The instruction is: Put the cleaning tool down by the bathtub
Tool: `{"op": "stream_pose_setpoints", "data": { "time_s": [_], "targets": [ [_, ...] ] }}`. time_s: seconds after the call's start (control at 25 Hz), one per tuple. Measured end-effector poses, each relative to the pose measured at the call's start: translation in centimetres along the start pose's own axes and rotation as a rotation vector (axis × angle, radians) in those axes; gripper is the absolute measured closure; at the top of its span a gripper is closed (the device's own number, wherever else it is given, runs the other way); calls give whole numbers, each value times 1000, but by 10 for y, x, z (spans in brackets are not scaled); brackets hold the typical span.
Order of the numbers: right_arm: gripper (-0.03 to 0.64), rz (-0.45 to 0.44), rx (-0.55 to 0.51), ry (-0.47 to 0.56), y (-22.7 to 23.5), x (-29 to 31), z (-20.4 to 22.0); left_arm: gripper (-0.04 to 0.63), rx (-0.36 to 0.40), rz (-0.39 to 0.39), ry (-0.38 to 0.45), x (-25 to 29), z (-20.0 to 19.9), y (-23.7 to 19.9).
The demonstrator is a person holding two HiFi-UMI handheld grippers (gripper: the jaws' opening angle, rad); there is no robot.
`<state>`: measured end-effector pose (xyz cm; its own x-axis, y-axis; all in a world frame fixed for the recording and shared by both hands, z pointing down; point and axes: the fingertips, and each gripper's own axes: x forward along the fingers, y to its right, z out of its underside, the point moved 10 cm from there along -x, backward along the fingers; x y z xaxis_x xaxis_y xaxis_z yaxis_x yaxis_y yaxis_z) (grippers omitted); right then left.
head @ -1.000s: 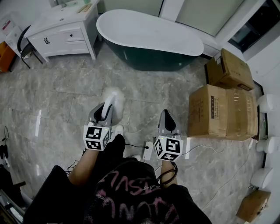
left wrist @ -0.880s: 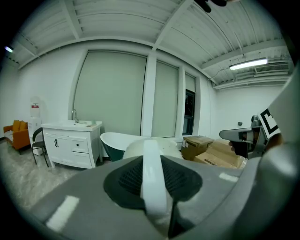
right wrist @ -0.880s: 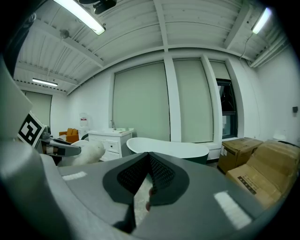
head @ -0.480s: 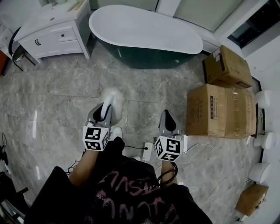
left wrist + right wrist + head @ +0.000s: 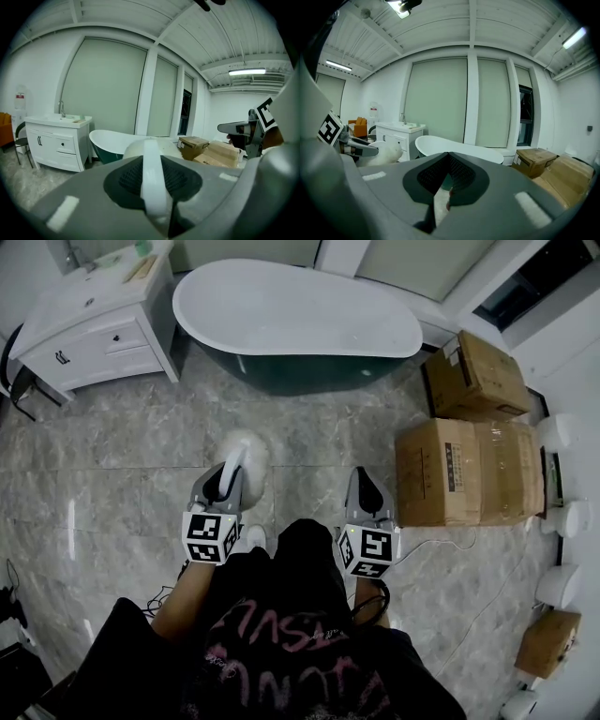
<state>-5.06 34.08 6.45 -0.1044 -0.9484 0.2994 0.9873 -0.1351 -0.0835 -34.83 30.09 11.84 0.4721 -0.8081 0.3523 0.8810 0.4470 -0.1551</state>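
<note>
The floor (image 5: pixel 112 456) is grey marbled tile with a glossy sheen. A dark green bathtub (image 5: pixel 300 371) with a white rim stands at the far end, and a white cabinet (image 5: pixel 94 343) is just beside it on the left. To the right sit two big cardboard boxes (image 5: pixel 469 474) side by side, a third box (image 5: pixel 478 376) beyond them, and a small box (image 5: pixel 547 643) well apart in the near corner.
</note>
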Motion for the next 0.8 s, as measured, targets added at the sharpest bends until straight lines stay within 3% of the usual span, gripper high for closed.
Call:
{"op": "stream_pose_setpoints", "data": {
  "time_s": [0.32, 0.8],
  "targets": [
    [604, 29, -23, 17, 18, 10, -10, 512, -3, 11, 22, 16, -5, -5],
    [604, 20, 42, -27, 80, 78, 7, 512, 77, 46, -69, 99, -26, 11]
  ]
}}
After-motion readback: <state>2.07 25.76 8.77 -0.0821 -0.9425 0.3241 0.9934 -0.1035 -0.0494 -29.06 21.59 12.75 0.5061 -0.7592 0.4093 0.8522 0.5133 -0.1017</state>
